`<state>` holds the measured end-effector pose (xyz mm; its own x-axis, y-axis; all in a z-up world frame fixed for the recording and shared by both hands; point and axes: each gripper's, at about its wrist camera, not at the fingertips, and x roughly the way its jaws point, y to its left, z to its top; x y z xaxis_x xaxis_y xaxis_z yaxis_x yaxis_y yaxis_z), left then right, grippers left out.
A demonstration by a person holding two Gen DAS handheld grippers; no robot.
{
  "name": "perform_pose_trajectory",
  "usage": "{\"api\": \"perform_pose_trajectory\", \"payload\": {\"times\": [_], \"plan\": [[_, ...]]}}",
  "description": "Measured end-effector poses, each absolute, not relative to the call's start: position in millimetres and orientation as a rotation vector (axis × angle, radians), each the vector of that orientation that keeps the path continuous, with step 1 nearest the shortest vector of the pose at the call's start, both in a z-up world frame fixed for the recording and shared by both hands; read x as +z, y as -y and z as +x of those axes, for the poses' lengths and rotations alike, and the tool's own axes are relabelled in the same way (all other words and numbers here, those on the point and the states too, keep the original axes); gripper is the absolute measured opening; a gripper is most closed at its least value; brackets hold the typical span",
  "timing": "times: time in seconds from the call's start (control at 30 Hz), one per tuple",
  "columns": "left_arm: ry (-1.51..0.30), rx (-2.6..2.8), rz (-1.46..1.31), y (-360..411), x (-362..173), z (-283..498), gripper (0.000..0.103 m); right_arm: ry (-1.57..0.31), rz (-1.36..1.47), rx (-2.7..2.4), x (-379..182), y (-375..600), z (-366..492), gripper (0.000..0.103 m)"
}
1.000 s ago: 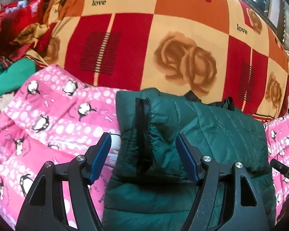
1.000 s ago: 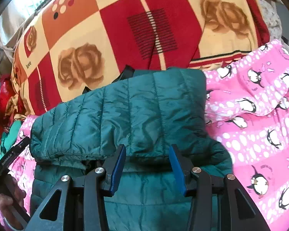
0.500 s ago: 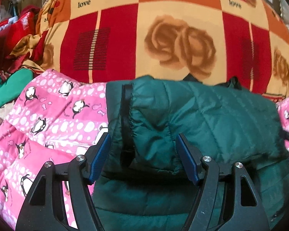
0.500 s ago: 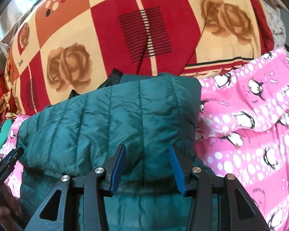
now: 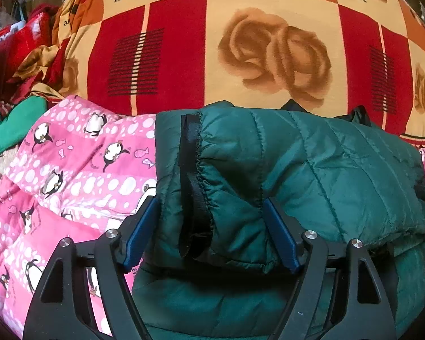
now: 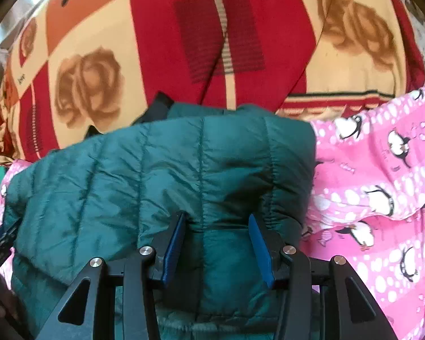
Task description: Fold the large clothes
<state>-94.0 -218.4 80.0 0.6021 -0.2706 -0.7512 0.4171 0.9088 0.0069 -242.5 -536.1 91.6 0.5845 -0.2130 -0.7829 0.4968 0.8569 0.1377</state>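
Note:
A dark green quilted jacket [image 5: 311,170] lies folded on a pink penguin-print sheet [image 5: 70,170]. Its black-trimmed cuff [image 5: 194,198] hangs at the folded layer's left end. My left gripper [image 5: 211,226] is open, its blue pads on either side of that end of the fold. In the right wrist view the jacket [image 6: 155,170] fills the middle. My right gripper [image 6: 216,240] is open with its jaws astride the lower edge of the folded top layer near its right end.
A red, orange and cream rose-print blanket [image 5: 240,42] rises behind the jacket and also shows in the right wrist view [image 6: 212,42]. Red and green clothes [image 5: 14,85] are piled at the far left. Pink sheet [image 6: 382,198] spreads to the right.
Both grippers have moved forward onto the jacket, which now looks larger and closer. The jaws of both stay open. The folded top layer has shifted slightly away.

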Motion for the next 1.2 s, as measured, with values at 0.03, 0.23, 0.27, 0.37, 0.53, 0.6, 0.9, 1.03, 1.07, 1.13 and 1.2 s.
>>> {"api": "perform_pose_trajectory", "payload": {"times": [0.03,0.23,0.27,0.37,0.53,0.6,0.9,1.03,1.07,1.13,1.2], "plan": [[-0.835,-0.401,0.189,218.3,80.0,-93.9,0.077,-0.845,0.358,-0.424,95.6,534.9,-246.8,0.044],[-0.835,-0.401,0.190,218.4,79.1,-94.2,0.078,-0.801,0.296,-0.405,116.0,516.0,-273.2,0.044],[-0.834,-0.401,0.190,218.4,79.0,-94.2,0.078,-0.804,0.293,-0.402,115.0,514.3,-275.5,0.044],[-0.830,-0.403,0.192,217.9,79.1,-94.8,0.078,-0.846,0.283,-0.418,101.4,515.2,-270.2,0.044],[-0.823,-0.397,0.220,208.2,86.3,-104.2,0.078,-0.871,0.306,-0.425,87.5,522.2,-262.4,0.045],[-0.826,-0.394,0.227,201.7,91.9,-110.0,0.078,-0.859,0.319,-0.412,96.9,521.9,-268.2,0.045],[-0.823,-0.373,0.257,170.5,111.2,-151.2,0.078,-0.843,0.315,-0.354,123.6,497.4,-326.9,0.049],[-0.815,-0.360,0.267,154.0,113.3,-172.8,0.078,-0.855,0.324,-0.334,117.8,482.6,-353.3,0.051],[-0.814,-0.359,0.268,150.4,113.3,-177.7,0.078,-0.860,0.327,-0.329,116.0,479.4,-358.9,0.051],[-0.815,-0.355,0.268,142.6,112.9,-187.8,0.078,-0.870,0.331,-0.325,112.8,472.7,-368.9,0.051],[-0.810,-0.350,0.266,135.5,112.8,-196.7,0.078,-0.880,0.336,-0.323,109.1,466.6,-379.4,0.051]]}}
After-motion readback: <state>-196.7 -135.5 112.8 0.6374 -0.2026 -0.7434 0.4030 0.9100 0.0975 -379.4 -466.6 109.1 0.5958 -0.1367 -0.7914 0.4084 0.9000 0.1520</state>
